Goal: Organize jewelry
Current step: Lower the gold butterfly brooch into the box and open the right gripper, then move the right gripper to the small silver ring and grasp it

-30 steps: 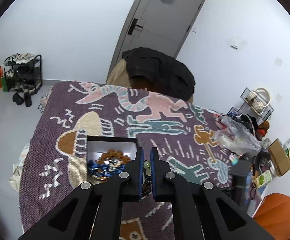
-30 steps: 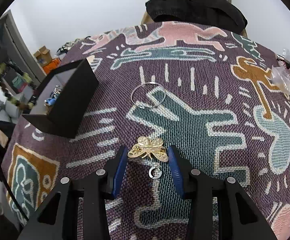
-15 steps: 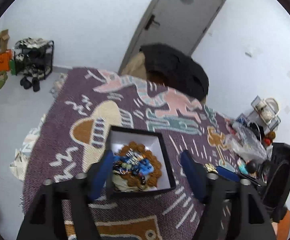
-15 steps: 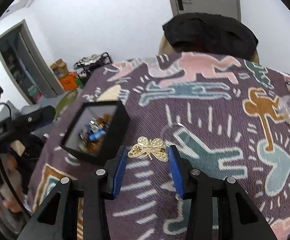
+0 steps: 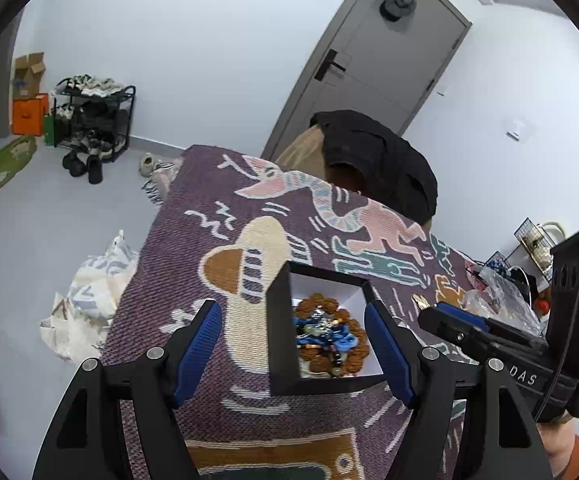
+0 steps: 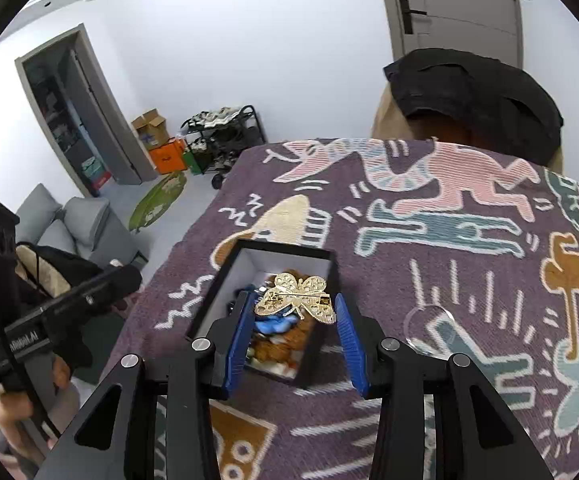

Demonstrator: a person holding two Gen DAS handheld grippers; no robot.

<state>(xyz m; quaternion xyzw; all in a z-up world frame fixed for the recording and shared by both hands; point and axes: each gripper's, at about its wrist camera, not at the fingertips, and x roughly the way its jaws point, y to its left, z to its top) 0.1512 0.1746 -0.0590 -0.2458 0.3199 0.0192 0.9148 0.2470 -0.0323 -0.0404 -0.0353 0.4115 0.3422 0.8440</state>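
Note:
A black box [image 5: 279,320] with a white inside sits on the patterned purple cloth [image 5: 217,200]. It holds brown bead strings and blue pieces [image 5: 329,332]. My left gripper [image 5: 291,312] is open, its blue pads wide on either side of the box and nothing between them but the box below. My right gripper [image 6: 295,298] is shut on a gold butterfly brooch [image 6: 297,294] and hangs over the box [image 6: 217,284], above the jewelry [image 6: 277,344]. In the left wrist view the right tool's black body [image 5: 529,364] comes in from the right.
A clear ring [image 6: 429,328] lies on the cloth right of the box. Plastic bags and clutter [image 5: 501,300] crowd the table's right end. A chair draped in black cloth [image 6: 477,96] stands behind the far edge. The cloth's left edge drops to the floor.
My left gripper went from shut on a bead string to wide open, and the string is no longer in it. My right gripper rose off the cloth with the brooch and moved left over the box.

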